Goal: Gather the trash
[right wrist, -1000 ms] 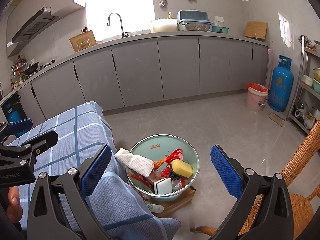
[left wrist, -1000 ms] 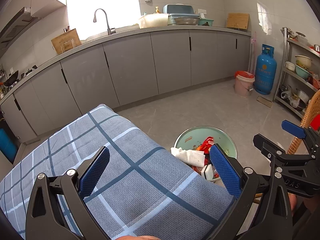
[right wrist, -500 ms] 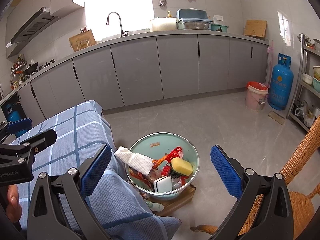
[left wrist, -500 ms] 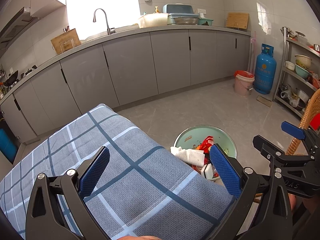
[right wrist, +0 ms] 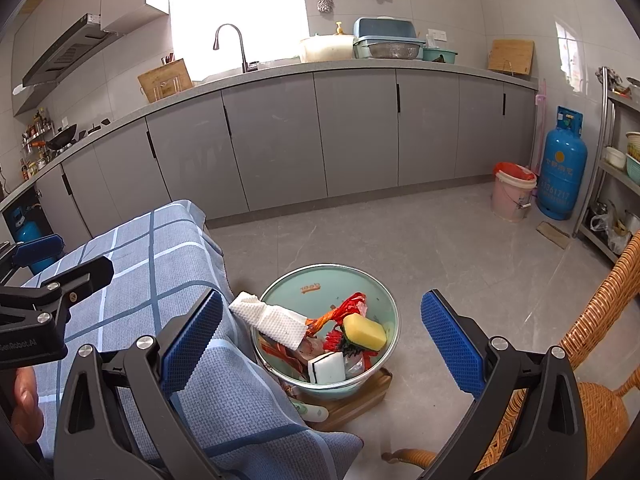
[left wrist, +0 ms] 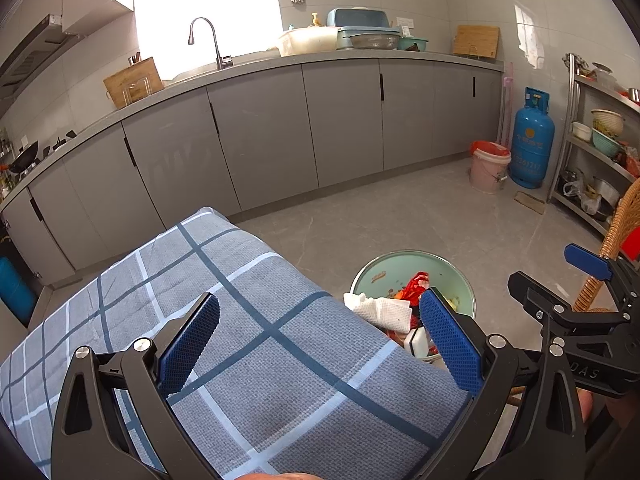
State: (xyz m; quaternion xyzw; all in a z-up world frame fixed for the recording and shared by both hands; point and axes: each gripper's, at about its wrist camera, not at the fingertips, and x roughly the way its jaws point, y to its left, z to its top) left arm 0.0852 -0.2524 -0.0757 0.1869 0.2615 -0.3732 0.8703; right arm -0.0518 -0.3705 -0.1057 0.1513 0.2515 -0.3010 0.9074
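A mint-green basin (right wrist: 316, 284) sits on a wooden board (right wrist: 360, 398) on the floor beside the table. It holds a white paper towel (right wrist: 272, 318), a yellow sponge (right wrist: 364, 332), red wrappers (right wrist: 348, 306) and a white block (right wrist: 326, 368). My right gripper (right wrist: 320, 336) hovers open above the basin, nothing between its blue pads. My left gripper (left wrist: 318, 334) is open over the blue checked tablecloth (left wrist: 240, 320), empty. In the left wrist view the basin (left wrist: 400, 268) shows past the table's edge, partly hidden by the right pad.
A wicker chair (right wrist: 600, 360) stands right of the basin. Grey cabinets (right wrist: 320, 132) line the back wall, with a pink bucket (right wrist: 512, 190) and a blue gas cylinder (right wrist: 560, 168) at the right. A metal shelf rack (left wrist: 600, 152) holds bowls. A small white-green object (right wrist: 314, 410) lies on the board.
Both grippers have drifted only slightly; the basin sits a touch higher in the right wrist view. Jaws stay open and nothing was taken or let go.
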